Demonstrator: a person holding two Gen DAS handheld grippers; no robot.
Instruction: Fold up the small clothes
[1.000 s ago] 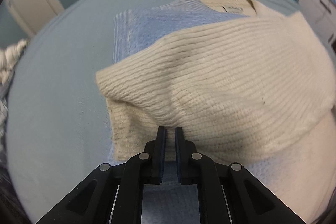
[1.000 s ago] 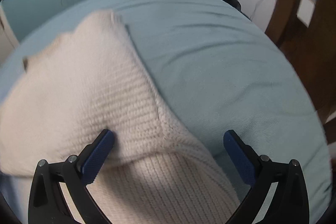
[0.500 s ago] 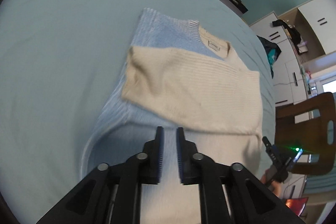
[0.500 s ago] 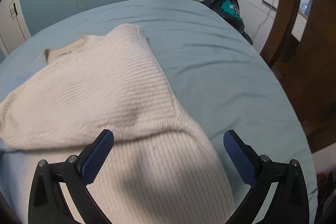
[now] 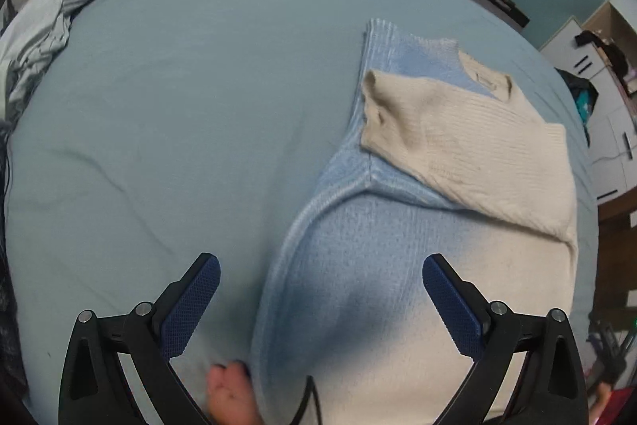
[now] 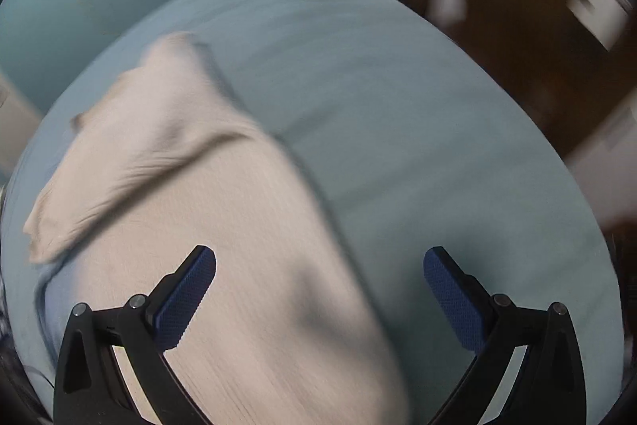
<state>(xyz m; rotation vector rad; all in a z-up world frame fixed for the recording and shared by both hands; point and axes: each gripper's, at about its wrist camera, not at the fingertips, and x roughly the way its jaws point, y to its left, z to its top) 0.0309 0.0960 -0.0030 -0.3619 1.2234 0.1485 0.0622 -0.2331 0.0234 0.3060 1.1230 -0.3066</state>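
Since the sweater (image 5: 398,285) is soft, floppy knit, I'd pinch its hem edge (both my grippers' fingers gape, empty).

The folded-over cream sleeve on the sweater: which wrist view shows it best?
The left wrist view: the cream sleeve lies sharp across the blue-and-cream sweater, cuff to shoulder, with the collar visible beside it. The right wrist view shows the same sleeve only as a motion-blurred cream fold.
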